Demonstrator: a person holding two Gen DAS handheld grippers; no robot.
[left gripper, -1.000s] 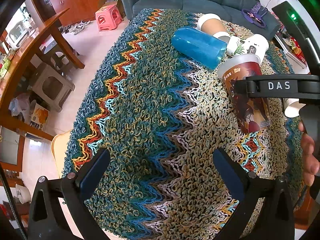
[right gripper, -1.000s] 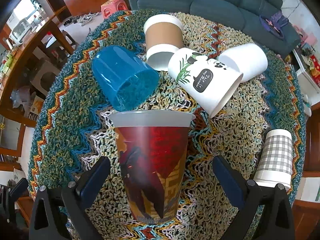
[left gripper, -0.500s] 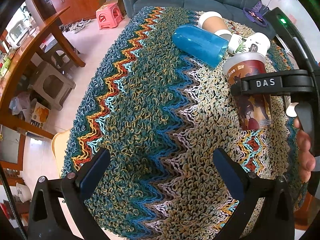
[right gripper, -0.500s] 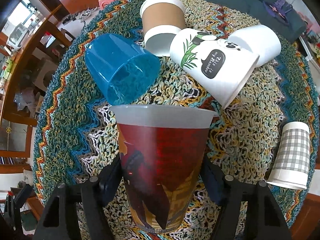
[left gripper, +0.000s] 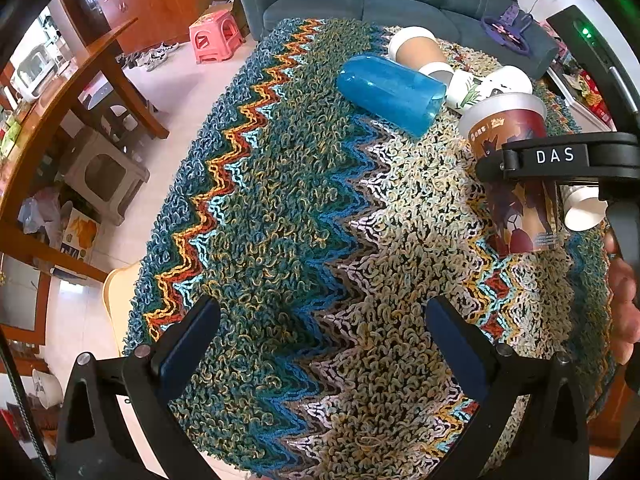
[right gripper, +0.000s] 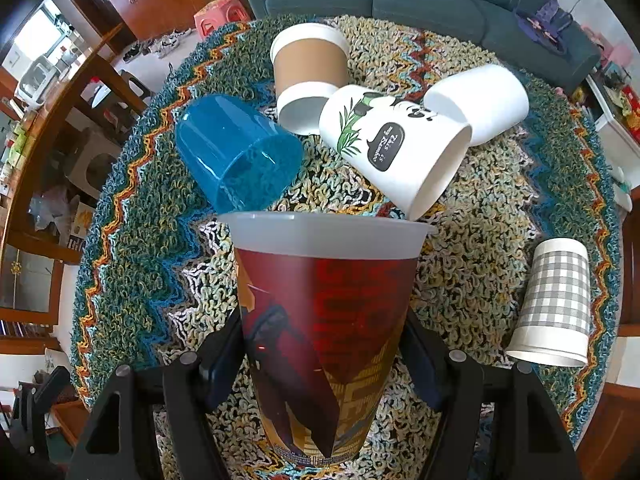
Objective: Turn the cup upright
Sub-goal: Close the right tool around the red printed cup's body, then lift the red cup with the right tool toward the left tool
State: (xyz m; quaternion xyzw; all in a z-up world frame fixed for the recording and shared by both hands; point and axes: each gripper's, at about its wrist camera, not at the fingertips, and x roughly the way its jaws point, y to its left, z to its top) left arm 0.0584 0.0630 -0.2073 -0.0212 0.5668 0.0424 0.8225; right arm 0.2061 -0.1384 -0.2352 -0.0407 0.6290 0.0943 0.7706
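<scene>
A red printed cup (right gripper: 324,320) with a frosted rim stands upright, its base at the knitted cloth. My right gripper (right gripper: 322,360) is shut on it, one finger on each side of its lower half. In the left wrist view the same cup (left gripper: 516,192) is at the right, with the right gripper's black bar across it. My left gripper (left gripper: 320,340) is open over bare cloth, well left of the cup and holding nothing.
Lying on their sides behind it are a blue plastic cup (right gripper: 236,152), a brown paper cup (right gripper: 310,68), a panda cup (right gripper: 396,148) and a white cup (right gripper: 480,100). A checked cup (right gripper: 556,300) lies right. A hand (left gripper: 622,300) holds the right gripper. The zigzag cloth (left gripper: 260,200) covers a round table.
My right gripper's fingers have come in from wide apart and shut on the red cup. The cup stays upright in about the same spot. The left gripper has not moved.
</scene>
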